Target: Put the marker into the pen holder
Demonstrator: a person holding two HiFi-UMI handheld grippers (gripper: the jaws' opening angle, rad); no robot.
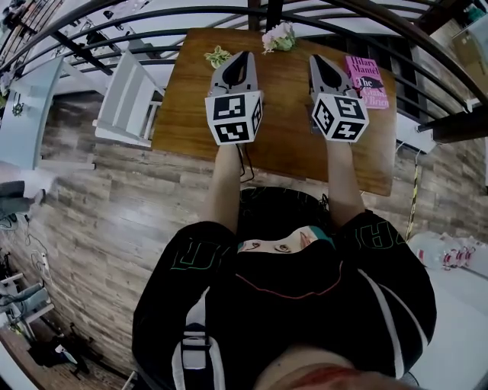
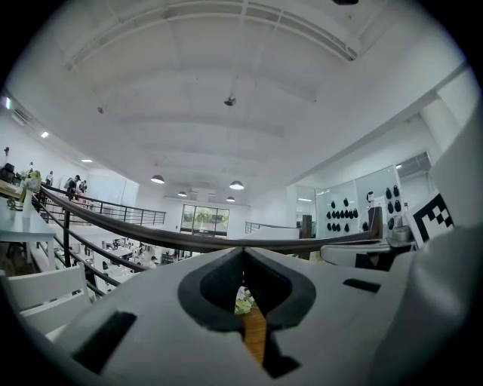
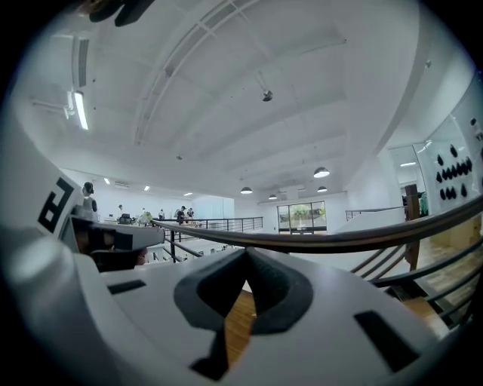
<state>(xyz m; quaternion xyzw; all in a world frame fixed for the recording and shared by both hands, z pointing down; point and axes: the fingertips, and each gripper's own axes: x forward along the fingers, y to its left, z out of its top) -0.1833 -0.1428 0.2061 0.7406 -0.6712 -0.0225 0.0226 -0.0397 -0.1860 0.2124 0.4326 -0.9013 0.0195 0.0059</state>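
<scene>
No marker or pen holder shows in any view. In the head view the person holds both grippers side by side above the wooden table [image 1: 282, 145], pointing away from the body. My left gripper [image 1: 245, 55] has its jaws closed tip to tip with nothing between them. My right gripper [image 1: 315, 59] is shut the same way and also empty. In the left gripper view the left gripper [image 2: 243, 252] looks out level over a railing, with only a sliver of table [image 2: 255, 335] below the tips. The right gripper [image 3: 247, 252] in its own view shows the same.
A pink book [image 1: 367, 80] lies at the table's far right corner. A bunch of pale flowers [image 1: 279, 36] and a small green plant [image 1: 218, 55] sit at the far edge. A white chair [image 1: 130, 103] stands left of the table. A dark railing [image 1: 152, 15] runs behind.
</scene>
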